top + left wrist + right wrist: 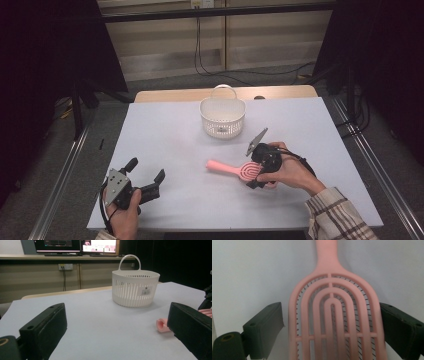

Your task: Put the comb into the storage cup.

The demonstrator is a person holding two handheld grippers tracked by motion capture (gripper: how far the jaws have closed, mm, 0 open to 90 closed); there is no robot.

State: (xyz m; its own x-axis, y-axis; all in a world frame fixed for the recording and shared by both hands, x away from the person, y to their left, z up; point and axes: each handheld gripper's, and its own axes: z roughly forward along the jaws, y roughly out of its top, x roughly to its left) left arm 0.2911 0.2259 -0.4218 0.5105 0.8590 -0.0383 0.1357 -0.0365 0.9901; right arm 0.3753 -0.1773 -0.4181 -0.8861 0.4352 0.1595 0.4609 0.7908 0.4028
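A pink hairbrush (235, 169) lies flat on a pale counter (165, 135), its handle pointing toward the person's left and its vented oval head toward the right. The right tool (256, 170) is lowered over that head. In the right gripper view the brush head (334, 322) sits between the two black jaws, handle running away from the camera. The jaws stand wide. A narrow gap shows between the left-hand jaw and the brush edge; the right-hand jaw is at or just beside the other edge, and contact cannot be told. The brush rests on the counter, not lifted.

The left tool (147, 185) rests near the counter's front left corner, well apart from the brush, jaws wide and holding nothing. A white slotted basket (223, 117) with a loop handle stands upright toward the far side of the counter, beyond the brush.
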